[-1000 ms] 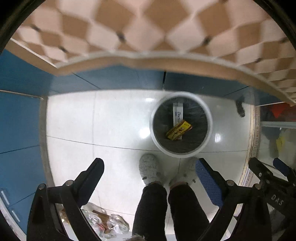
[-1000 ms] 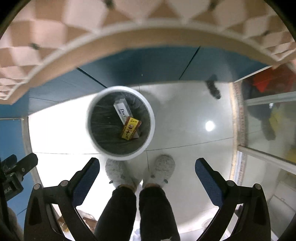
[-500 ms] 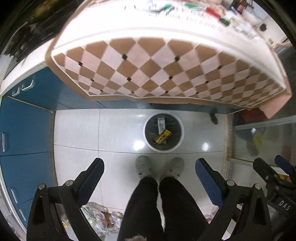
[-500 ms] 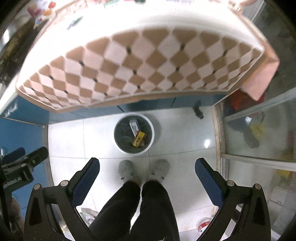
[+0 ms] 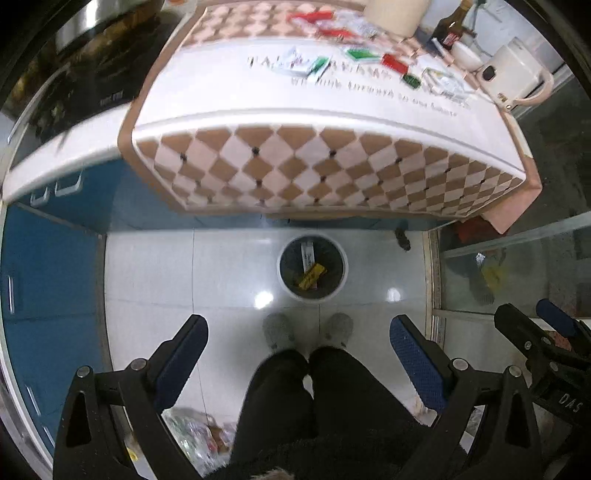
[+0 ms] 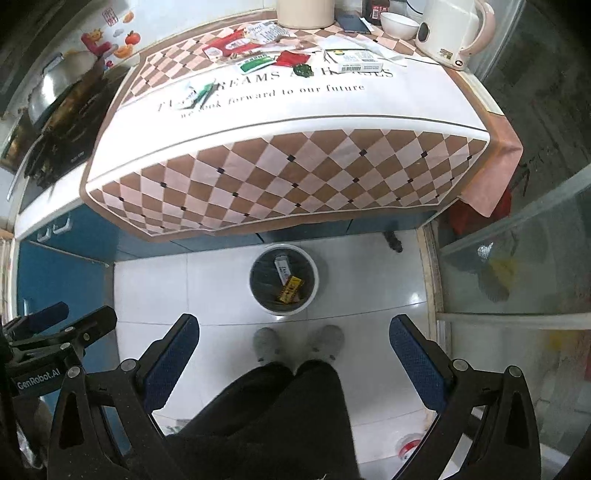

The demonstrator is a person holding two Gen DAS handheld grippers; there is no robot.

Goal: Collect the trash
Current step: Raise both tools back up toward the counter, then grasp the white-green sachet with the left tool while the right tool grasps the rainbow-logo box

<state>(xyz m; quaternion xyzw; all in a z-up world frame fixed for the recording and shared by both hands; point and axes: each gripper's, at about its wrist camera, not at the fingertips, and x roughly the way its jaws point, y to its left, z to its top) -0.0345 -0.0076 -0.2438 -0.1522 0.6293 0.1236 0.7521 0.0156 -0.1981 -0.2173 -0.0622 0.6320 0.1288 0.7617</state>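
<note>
1. Two spread fingers frame your left wrist view: your left gripper (image 5: 298,349) is wide apart and holds nothing. Beyond it, the white trash bin (image 5: 284,283) stands on the tiled floor (image 5: 155,266), just ahead of your slippers (image 5: 277,330). A yellow wrapper (image 5: 312,276) and a white box (image 5: 307,254) lie inside. Blurred litter shows on the tablecloth (image 5: 295,170).

2. From your right wrist view, your right gripper (image 6: 293,349) is likewise spread and empty. Wrappers sit on the tabletop: a green packet (image 6: 254,62), a red packet (image 6: 292,58) and a white carton (image 6: 357,61), near the kettle (image 6: 452,29). The bin (image 6: 311,297) is below the table's edge.
</note>
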